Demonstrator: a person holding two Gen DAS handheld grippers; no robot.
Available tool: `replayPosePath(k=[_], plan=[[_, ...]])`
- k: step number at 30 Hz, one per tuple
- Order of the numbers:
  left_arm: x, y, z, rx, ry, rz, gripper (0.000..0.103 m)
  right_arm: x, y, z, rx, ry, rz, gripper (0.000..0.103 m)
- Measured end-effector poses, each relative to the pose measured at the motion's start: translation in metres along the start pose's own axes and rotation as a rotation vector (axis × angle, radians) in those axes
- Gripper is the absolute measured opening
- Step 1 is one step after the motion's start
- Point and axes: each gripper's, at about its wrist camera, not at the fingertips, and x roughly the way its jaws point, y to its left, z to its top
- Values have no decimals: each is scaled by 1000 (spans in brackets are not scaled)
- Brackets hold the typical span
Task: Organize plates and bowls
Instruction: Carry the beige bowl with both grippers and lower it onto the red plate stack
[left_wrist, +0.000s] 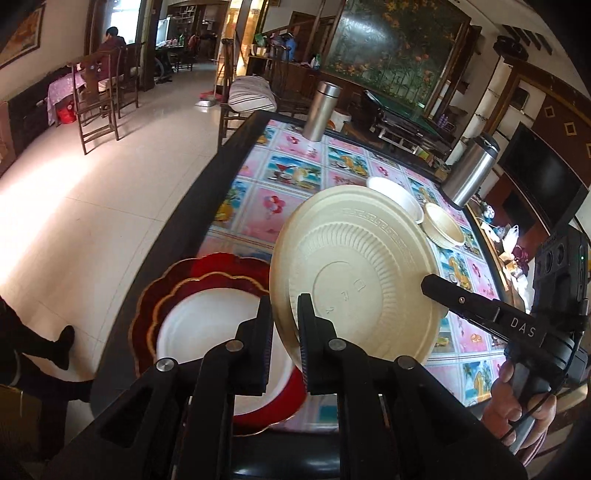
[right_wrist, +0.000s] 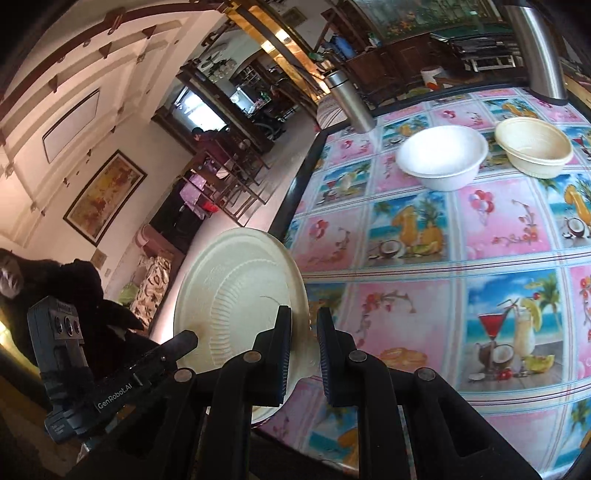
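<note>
My left gripper (left_wrist: 284, 325) is shut on the rim of a cream paper plate (left_wrist: 354, 273), held tilted above the table with its underside facing me. My right gripper (right_wrist: 303, 332) has its fingers on either side of the opposite rim of the same plate (right_wrist: 236, 295); its finger (left_wrist: 461, 299) shows against the plate in the left wrist view. Below lies a red scalloped plate (left_wrist: 207, 273) with a white plate (left_wrist: 207, 325) on it. A white bowl (right_wrist: 441, 157) and a cream bowl (right_wrist: 533, 146) stand at the far side.
The table has a pink patterned cloth (right_wrist: 461, 240) and a dark edge (left_wrist: 184, 221). Two steel flasks (left_wrist: 321, 110) (left_wrist: 471, 170) stand at the far end. Chairs and floor lie left of the table.
</note>
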Motion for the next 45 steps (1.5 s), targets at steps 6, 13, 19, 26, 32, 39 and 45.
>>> replayPosePath(k=[6,13,19,26,32,39,45], plan=[[4,40,-17,-13,72,94,13,44,54,-20,-69,88,28,14],[36,72,-38,-81,184,96,13,87,65,-46,-101,182,-10,15],[48,83,-46,-84,222,116,14,111,65,-57,-117,219,-47,15],[46,86,-47,-52,230,132,15,118,72,-62,-167,212,-72,16],[46,81,-43,-28,242,136,15,122,69,-62,-157,225,-92,17],[36,84,-33,-28,247,103,15,122,61,-56,-88,281,-52,19],[43,85,-36,-25,283,107,15,129,56,-56,-59,318,-48,21]])
